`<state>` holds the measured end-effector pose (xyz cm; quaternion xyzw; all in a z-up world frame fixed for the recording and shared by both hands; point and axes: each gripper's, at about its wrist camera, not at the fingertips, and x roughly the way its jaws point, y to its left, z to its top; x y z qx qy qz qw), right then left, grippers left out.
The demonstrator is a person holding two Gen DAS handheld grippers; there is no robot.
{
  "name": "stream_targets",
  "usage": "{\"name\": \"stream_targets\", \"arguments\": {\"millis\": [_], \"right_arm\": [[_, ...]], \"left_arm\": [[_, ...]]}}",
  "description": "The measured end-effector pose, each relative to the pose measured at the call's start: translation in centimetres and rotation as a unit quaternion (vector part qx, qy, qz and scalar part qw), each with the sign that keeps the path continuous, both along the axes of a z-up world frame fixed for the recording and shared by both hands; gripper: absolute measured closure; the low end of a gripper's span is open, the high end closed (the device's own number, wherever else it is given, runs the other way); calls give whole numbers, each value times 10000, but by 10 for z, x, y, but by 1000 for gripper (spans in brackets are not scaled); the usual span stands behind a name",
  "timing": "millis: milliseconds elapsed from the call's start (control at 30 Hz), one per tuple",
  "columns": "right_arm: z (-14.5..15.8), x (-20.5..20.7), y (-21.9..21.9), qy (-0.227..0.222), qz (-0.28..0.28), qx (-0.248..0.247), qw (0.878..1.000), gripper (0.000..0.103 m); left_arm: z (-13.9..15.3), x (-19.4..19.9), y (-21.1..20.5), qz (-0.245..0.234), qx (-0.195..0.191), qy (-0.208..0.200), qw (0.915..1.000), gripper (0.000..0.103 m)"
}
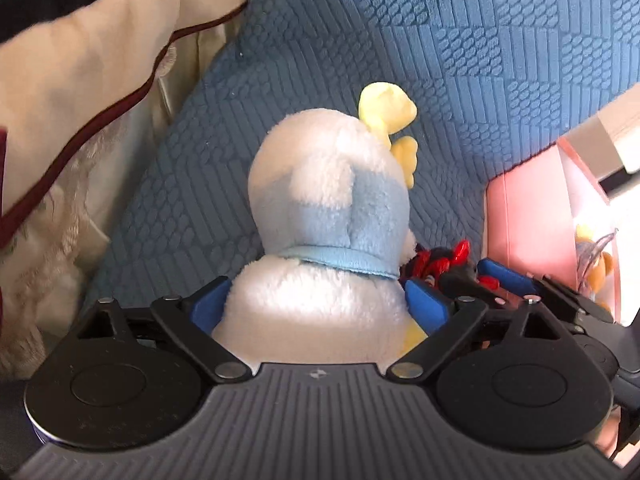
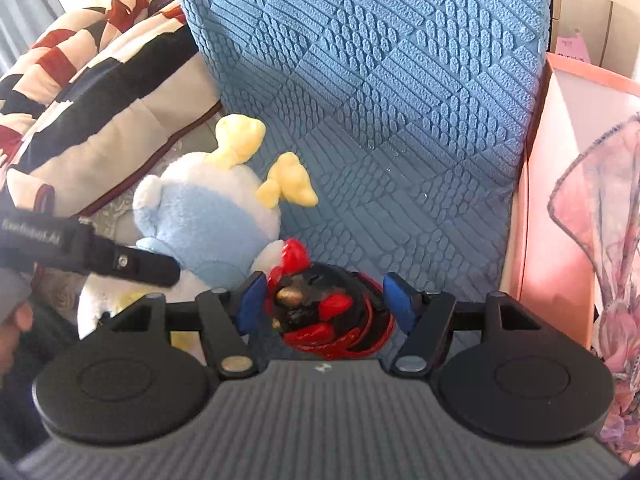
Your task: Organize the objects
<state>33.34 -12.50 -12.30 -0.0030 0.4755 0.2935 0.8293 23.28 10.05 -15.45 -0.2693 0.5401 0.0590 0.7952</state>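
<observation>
A white and light-blue plush toy [image 1: 324, 216] with yellow feet lies on the blue textured cushion [image 1: 460, 52]. My left gripper [image 1: 318, 306] is shut on the plush toy's white body, blue pads pressed into both sides. The plush also shows in the right wrist view [image 2: 200, 216], with the left gripper's finger across it. A red and black toy figure [image 2: 324, 312] sits between the blue pads of my right gripper [image 2: 326, 300]; the left pad touches it, the right pad stands a little apart. The figure shows in the left wrist view [image 1: 440, 260] just right of the plush.
A cream pillow with dark red piping [image 1: 80, 92] lies at the left. A patterned red, navy and white blanket [image 2: 80, 60] lies behind it. A pink box [image 2: 560, 200] holding pink floral fabric [image 2: 608, 240] stands at the right edge of the blue cushion [image 2: 400, 100].
</observation>
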Motion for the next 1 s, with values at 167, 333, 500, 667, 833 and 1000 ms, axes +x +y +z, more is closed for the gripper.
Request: {"name": "stream_targets", "arguments": {"millis": [167, 333, 500, 667, 833, 1000], "right_arm": [[-4, -1, 1, 10, 6, 20, 10000, 36], [-12, -4, 2, 64, 151, -117, 9998, 36], [-17, -10, 2, -33, 146, -218, 9997, 37], [-25, -11, 3, -39, -21, -231, 9997, 44], [-22, -10, 5, -88, -103, -228, 9996, 44], [-19, -11, 1, -159, -386, -305, 9987, 44]], "left_arm": [[-3, -4, -4, 170, 34, -126, 9998, 3], [-19, -3, 1, 341, -118, -149, 9992, 3], [-26, -3, -3, 173, -61, -228, 9996, 3], [-30, 0, -4, 41, -128, -275, 9995, 3], [-32, -2, -2, 85, -214, -293, 9993, 3], [-32, -2, -3, 126, -157, -331, 9992, 3]]}}
